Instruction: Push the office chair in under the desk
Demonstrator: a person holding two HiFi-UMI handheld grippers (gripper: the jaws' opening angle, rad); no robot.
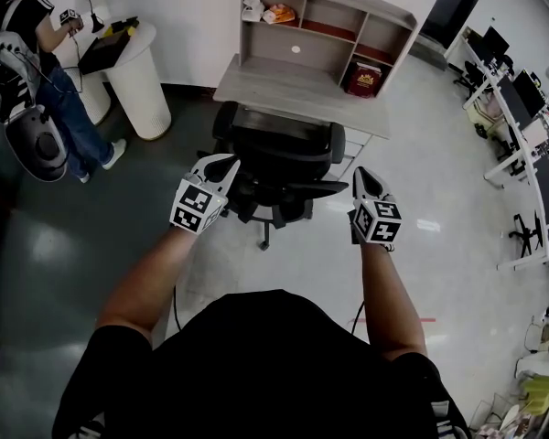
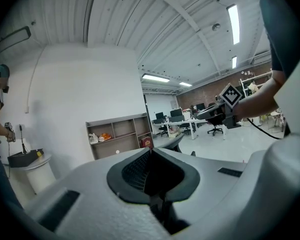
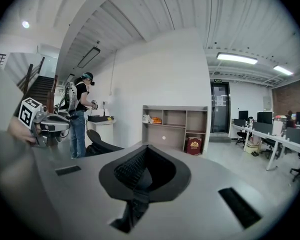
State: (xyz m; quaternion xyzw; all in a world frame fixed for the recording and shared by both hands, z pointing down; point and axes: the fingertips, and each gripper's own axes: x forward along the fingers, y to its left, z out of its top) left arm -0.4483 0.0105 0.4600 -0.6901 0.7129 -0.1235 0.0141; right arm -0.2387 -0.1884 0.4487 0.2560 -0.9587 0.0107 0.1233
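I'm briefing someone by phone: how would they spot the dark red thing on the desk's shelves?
Find the grey desk against the white wall, behind the black office chair. In its shelf unit's lower right compartment stands the dark red box, the only gold-printed thing there.

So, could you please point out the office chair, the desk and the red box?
office chair (image 1: 284, 154), head view, its black middle.
desk (image 1: 274, 88), head view, bare desktop.
red box (image 1: 364, 79), head view, its front face.

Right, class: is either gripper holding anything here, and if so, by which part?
Nothing is held. The left gripper and the right gripper both have their jaws shut and empty, one on each side of the office chair.
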